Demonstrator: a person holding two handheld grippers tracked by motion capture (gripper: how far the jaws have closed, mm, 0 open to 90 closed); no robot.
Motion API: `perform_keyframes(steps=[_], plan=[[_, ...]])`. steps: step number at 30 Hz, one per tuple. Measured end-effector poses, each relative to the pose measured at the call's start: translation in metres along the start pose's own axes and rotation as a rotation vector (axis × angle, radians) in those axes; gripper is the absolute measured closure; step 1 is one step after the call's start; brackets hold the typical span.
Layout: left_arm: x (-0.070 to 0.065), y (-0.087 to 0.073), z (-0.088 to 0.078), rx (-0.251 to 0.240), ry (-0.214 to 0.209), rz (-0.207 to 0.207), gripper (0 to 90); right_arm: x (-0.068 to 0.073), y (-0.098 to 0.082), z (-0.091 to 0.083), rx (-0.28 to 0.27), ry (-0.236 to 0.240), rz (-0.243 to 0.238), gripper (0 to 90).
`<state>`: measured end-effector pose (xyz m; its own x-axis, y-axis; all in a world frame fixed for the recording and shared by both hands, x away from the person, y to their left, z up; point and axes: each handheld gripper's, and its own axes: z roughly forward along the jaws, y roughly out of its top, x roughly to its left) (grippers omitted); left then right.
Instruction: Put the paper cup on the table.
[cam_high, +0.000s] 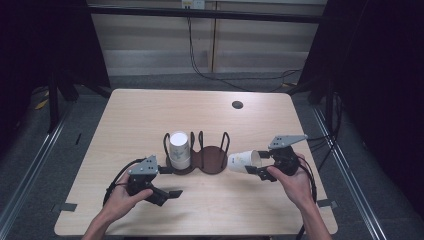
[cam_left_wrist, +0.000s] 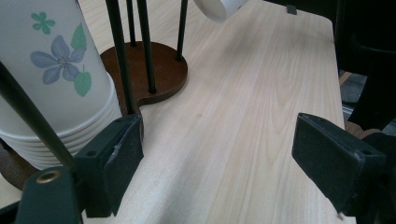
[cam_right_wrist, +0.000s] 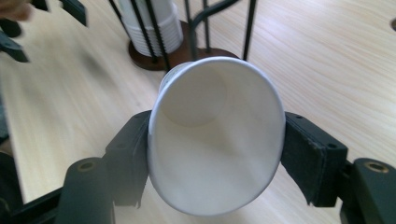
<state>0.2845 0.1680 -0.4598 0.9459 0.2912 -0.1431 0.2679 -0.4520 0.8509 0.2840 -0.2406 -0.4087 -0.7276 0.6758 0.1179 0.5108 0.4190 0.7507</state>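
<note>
One squashed-oval paper cup pinched by right gripper, left gripper wide, empty, smooth woodgrain table.

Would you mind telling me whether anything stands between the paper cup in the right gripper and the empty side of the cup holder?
Only the holder's own upright black wires ring that empty base; the cup in the right gripper lies sideways beside them, with bare table between.
</note>
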Motion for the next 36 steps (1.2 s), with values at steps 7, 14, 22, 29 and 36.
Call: perform_keyframes(steps=[7,14,22,29,36], plan=[[-0.001,0.001,-0.003,-0.004,0.008,0.003,16.2,-0.009,0.016,-0.002,0.093,-0.033,-0.018,29.9],[0.000,0.000,-0.008,-0.002,0.016,0.011,16.2,-0.016,0.028,0.007,0.190,-0.059,-0.001,29.9],[0.000,-0.001,-0.008,0.001,0.019,0.013,16.2,-0.023,0.042,0.014,0.319,-0.108,-0.017,29.8],[0.000,-0.002,-0.007,0.009,0.020,0.015,16.2,-0.033,0.048,0.022,0.418,-0.141,-0.011,29.5],[0.001,-0.002,-0.009,-0.010,0.017,0.004,16.2,-0.044,0.053,0.027,0.518,-0.185,-0.016,28.7]])
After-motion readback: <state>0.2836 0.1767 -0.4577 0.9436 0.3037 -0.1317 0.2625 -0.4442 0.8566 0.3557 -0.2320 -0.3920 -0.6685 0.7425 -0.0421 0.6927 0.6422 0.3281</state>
